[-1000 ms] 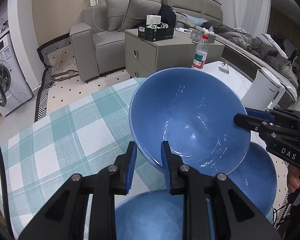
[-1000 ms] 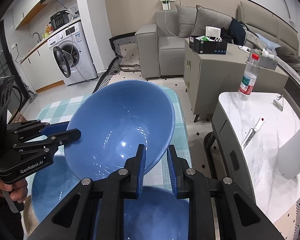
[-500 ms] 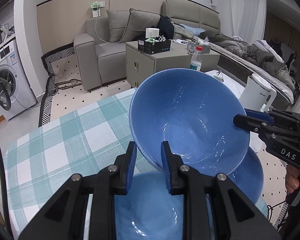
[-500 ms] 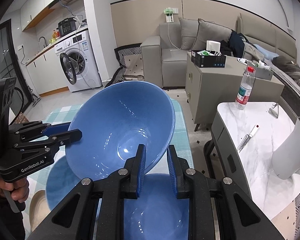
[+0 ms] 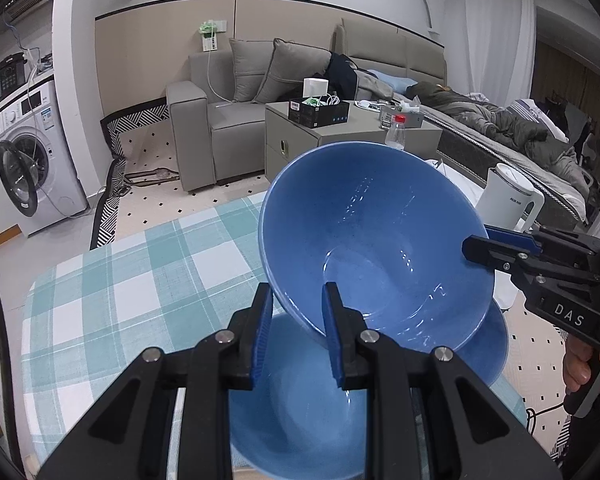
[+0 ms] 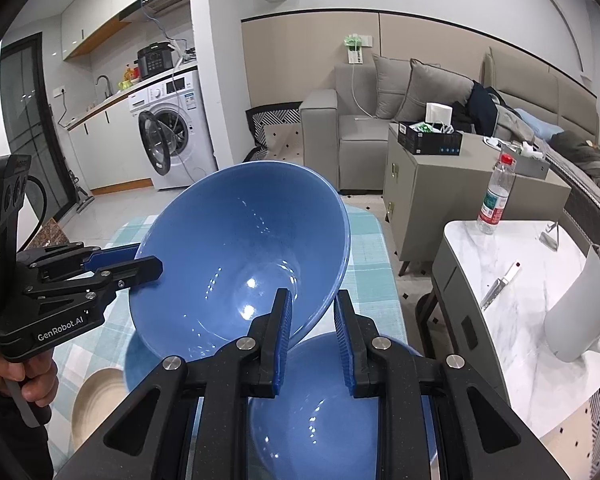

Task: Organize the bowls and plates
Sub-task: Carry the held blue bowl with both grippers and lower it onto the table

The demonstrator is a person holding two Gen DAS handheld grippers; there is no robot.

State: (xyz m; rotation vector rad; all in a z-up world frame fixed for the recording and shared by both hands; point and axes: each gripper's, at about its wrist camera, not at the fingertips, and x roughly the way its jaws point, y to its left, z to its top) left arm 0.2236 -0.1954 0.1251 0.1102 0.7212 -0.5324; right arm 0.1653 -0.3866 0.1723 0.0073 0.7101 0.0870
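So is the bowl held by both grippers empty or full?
Empty. The held bowl shows only bare blue glaze with light reflections inside, in both views. It is tilted, with the left gripper and right gripper clamping opposite rim edges.

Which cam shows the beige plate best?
Right wrist view: the round beige ceramic plate lies on the checked tablecloth, partly under a blue dish. Left wrist view doesn't show it; the tongs and blue bowls fill that area.

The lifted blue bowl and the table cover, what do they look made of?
Lifted blue bowl: probably glazed ceramic, glossy, with sharp light glints inside; hard plastic can't be excluded. Table cover: looks like matte woven fabric in teal-and-white check, with visible weave.
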